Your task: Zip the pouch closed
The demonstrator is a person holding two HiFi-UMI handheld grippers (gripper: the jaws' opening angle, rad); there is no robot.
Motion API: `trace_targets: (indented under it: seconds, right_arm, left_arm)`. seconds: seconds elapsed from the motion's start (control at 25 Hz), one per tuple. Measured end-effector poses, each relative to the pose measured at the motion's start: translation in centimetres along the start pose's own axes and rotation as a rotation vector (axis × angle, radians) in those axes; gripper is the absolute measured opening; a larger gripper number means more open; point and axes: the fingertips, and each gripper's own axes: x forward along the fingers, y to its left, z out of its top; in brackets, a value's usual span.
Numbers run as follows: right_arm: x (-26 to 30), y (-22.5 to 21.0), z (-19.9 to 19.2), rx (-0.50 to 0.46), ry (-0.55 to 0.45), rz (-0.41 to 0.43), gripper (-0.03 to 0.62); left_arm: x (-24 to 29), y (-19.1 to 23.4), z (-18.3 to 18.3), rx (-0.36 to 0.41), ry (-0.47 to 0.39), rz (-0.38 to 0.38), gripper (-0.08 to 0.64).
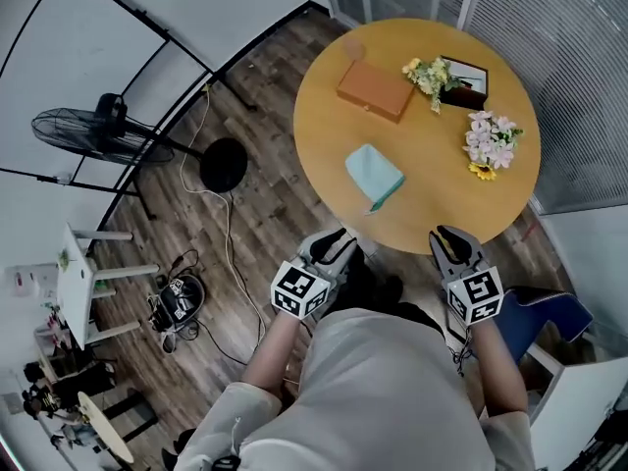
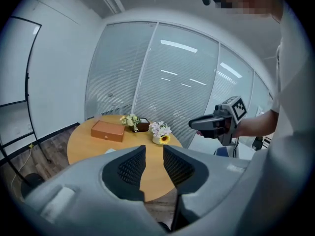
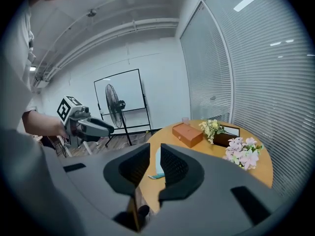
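Teal pouch (image 1: 374, 176) lies flat on round table (image 1: 442, 155), whole in head view; right gripper view catches only a sliver past its jaws. Left gripper (image 1: 334, 238) and right gripper (image 1: 446, 235) both released, empty, at the table's near edge

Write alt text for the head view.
A person holds a left gripper and a right gripper, both empty, just short of a round wooden table. A light blue pouch lies nearest them; an orange box and two flower bunches sit farther back.
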Motion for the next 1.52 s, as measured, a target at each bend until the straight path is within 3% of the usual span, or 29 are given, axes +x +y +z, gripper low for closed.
trace_targets:
  seconds: [0.2, 0.44, 0.68, 0.92, 1.28, 1.52]
  right_arm:
    - [3.5, -0.8, -0.8, 0.028, 0.056, -0.045, 0.067]
    - [7.7, -1.1, -3.7, 0.069, 0.122, -0.077, 0.067]
    - [11.9, -0.2, -7.7, 0.130, 0.203, -0.106, 0.067]
    - [14.5, 0.6, -11.2, 0.169, 0.267, -0.110, 0.067]
    - [17.9, 0.5, -15.6, 0.200, 0.352, -0.038, 0.067]
    - [20.1, 0.2, -18.3, 0.241, 0.401, 0.031, 0.067]
  left_arm:
    - [2.8, 3.9, -1.9, 0.003, 0.073, -0.081, 0.115]
    - [6.9, 7.2, -6.4, 0.072, 0.181, -0.183, 0.115]
    - [9.9, 8.9, -11.1, 0.116, 0.301, -0.298, 0.117]
    - [13.0, 9.6, -14.5, 0.169, 0.362, -0.375, 0.117]
    - [17.5, 10.2, -19.9, 0.193, 0.477, -0.414, 0.132]
    - [19.3, 10.3, -23.2, 0.286, 0.554, -0.417, 0.132]
